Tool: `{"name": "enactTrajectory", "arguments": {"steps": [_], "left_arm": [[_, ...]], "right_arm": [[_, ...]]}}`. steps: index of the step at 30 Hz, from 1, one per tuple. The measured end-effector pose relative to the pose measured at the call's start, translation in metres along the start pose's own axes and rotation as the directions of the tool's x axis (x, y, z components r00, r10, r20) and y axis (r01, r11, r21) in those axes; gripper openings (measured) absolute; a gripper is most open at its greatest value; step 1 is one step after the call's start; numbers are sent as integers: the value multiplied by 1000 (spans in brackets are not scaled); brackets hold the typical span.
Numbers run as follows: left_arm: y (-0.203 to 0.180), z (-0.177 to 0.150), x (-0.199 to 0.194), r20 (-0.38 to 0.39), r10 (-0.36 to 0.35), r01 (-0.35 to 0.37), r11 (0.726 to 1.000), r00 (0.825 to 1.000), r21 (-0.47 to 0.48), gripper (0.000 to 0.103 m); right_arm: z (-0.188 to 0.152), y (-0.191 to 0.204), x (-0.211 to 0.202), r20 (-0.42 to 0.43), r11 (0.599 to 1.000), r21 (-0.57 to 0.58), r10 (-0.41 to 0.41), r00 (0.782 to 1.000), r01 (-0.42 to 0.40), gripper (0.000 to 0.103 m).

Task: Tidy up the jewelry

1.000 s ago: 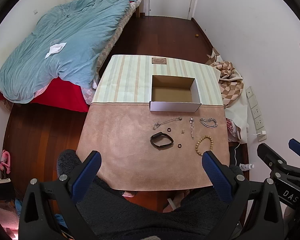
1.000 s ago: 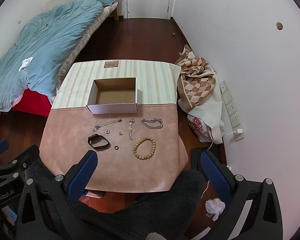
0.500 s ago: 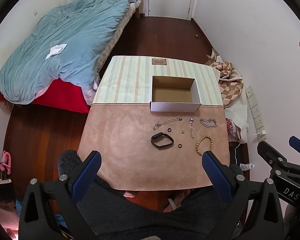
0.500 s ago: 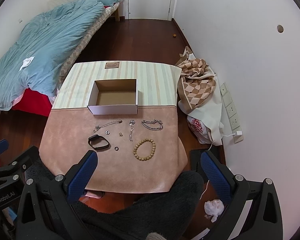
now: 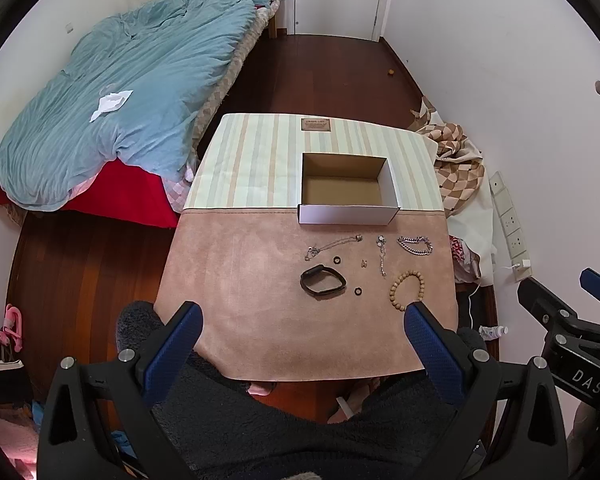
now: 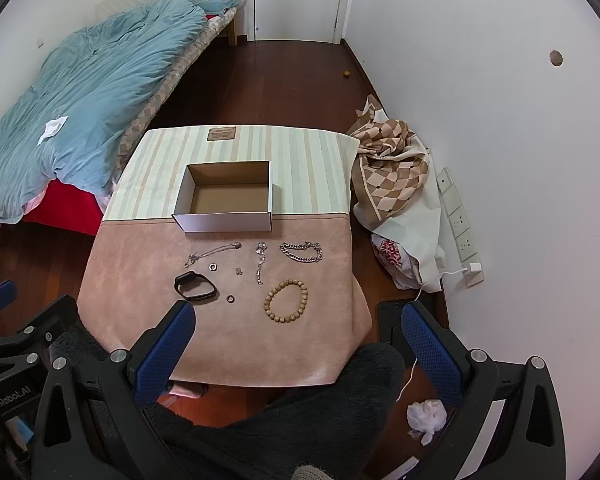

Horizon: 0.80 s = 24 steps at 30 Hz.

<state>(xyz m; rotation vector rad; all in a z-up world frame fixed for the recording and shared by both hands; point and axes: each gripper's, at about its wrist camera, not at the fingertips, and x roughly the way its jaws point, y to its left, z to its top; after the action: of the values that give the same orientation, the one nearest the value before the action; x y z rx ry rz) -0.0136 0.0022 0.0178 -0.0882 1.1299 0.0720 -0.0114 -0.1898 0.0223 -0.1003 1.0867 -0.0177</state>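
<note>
Pink suede-like cloth covers the near half of the worktop (image 6: 148,280), with jewelry laid out ahead of both grippers. Left gripper (image 5: 302,328) and right gripper (image 6: 296,326) hang spread wide above the near edge, holding nothing. Just beyond the right gripper lies the wooden bead bracelet (image 6: 286,301); the black band (image 6: 195,286) sits off its left finger. Farther out are a silver chain bracelet (image 6: 302,252), a thin necklace (image 6: 212,254) (possibly tangled; too small to tell) and the open cardboard box (image 6: 226,222).
</note>
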Motion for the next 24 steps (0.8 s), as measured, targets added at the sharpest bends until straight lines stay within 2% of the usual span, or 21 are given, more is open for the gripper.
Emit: {"name": "enactTrajectory", "arguments": {"steps": [14,17,20,24], "left_arm": [[-2,0,-3,12,-1,1,1000,1000,2,103],[-2,1,-1,33,10,-10,1000,999,1,103],[-5,6,17,39,39,-39,999,998,-4,103],[-7,14,58,20,94,-94,996,995,12,103]], "right_arm": [[1,1,-5,23,1000,-3,0,1000,0,103],[2,-2,0,31,1000,11,12,999,-12,103],[5,-8,13,47,999,39,20,999,-22,103],[10,-15,47,32,998,65,-17,999,15,103]]}}
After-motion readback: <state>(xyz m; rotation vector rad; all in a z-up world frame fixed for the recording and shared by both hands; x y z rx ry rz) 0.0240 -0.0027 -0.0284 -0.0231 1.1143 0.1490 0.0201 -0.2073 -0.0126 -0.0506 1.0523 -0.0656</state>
